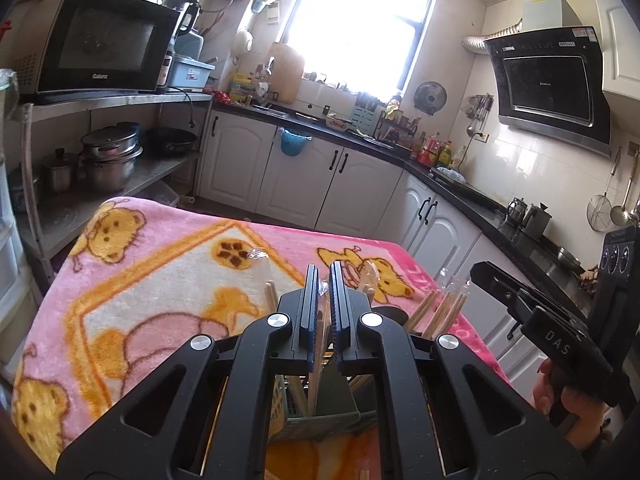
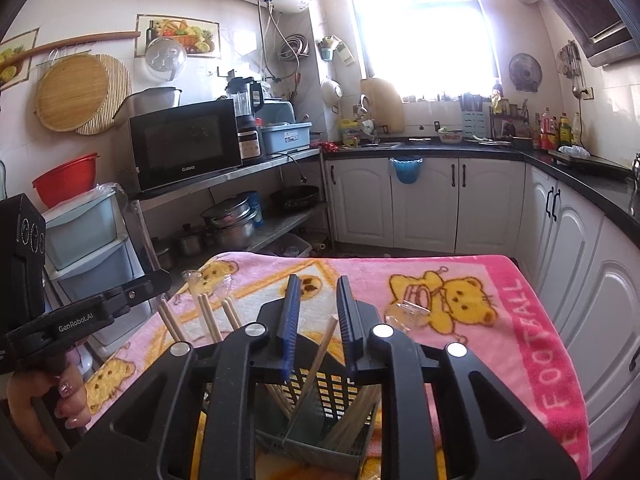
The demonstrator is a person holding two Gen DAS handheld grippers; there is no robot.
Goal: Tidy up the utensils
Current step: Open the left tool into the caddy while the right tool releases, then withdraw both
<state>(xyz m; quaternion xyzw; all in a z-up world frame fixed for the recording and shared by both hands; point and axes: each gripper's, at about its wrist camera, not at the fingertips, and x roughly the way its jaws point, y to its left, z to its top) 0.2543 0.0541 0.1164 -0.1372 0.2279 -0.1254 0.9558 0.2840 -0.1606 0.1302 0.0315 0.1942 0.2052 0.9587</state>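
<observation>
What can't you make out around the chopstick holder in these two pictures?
- Left wrist view: the left hand-held gripper covers most of the chopstick holder; what it pinches is hidden.
- Right wrist view: the right hand-held gripper hides the holder's sides; the chopsticks cannot be counted.
- Window is overexposed.

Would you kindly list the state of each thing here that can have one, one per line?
left gripper: nearly shut around a chopstick, contact unclear
right gripper: open, above the holder
utensil holder: upright on the blanket, holding chopsticks
chopsticks in holder: leaning at angles
cabinet doors: closed
microwave: door closed
</observation>
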